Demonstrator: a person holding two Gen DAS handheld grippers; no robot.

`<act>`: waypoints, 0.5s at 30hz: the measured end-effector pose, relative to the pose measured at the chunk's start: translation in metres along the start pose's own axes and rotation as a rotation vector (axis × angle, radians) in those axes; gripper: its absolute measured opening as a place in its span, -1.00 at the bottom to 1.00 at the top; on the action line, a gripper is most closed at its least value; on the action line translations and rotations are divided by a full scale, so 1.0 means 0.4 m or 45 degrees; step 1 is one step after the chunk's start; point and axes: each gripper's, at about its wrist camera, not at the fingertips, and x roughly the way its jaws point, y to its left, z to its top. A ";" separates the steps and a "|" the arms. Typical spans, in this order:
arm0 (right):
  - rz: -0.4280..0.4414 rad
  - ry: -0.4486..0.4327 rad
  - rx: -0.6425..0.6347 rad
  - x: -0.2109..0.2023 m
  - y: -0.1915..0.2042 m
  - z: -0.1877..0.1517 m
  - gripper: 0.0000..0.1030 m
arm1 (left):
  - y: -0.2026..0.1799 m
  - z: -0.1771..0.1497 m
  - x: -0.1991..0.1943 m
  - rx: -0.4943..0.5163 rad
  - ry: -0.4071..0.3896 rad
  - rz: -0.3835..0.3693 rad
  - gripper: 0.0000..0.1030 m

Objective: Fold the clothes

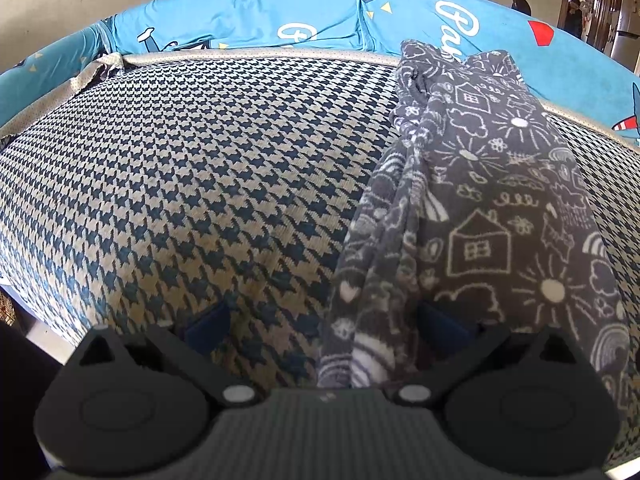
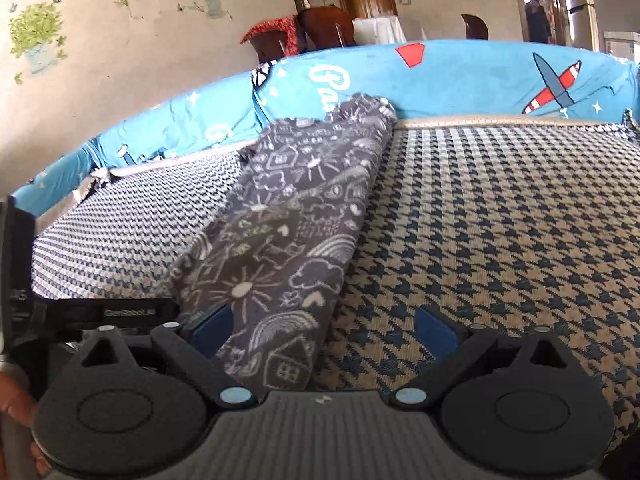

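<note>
A grey garment [image 1: 472, 208] printed with white doodles of houses and suns lies in a long, narrow fold across a houndstooth-covered sofa seat [image 1: 192, 184], its far end against the blue cartoon-print backrest [image 2: 460, 76]. The left tool [image 1: 324, 324] and right tool [image 2: 324, 324] sit at its near end, fingers spread wide, gripping nothing.

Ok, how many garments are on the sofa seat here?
1: a grey doodle-print garment, folded into a long strip from the blue backrest toward both open grippers. Others may lie outside view.
</note>
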 end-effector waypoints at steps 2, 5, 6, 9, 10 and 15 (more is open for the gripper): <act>-0.037 0.056 -0.002 0.024 0.001 -0.009 0.79 | 0.000 0.000 0.000 0.000 0.001 -0.001 1.00; -0.049 0.138 -0.001 0.065 0.001 -0.028 0.82 | 0.000 0.000 -0.002 0.002 0.001 -0.001 1.00; -0.052 0.135 -0.008 0.063 0.004 -0.029 0.82 | 0.000 0.000 -0.002 0.003 0.000 0.000 1.00; -0.044 0.138 -0.008 0.062 0.001 -0.030 0.82 | 0.000 0.000 -0.003 0.002 0.002 -0.002 1.00; -0.043 0.137 -0.015 0.059 0.001 -0.032 0.82 | 0.000 0.000 -0.003 0.002 0.003 -0.002 1.00; -0.042 0.143 -0.046 0.053 0.006 -0.039 0.86 | 0.002 0.000 -0.005 -0.003 0.008 -0.006 1.00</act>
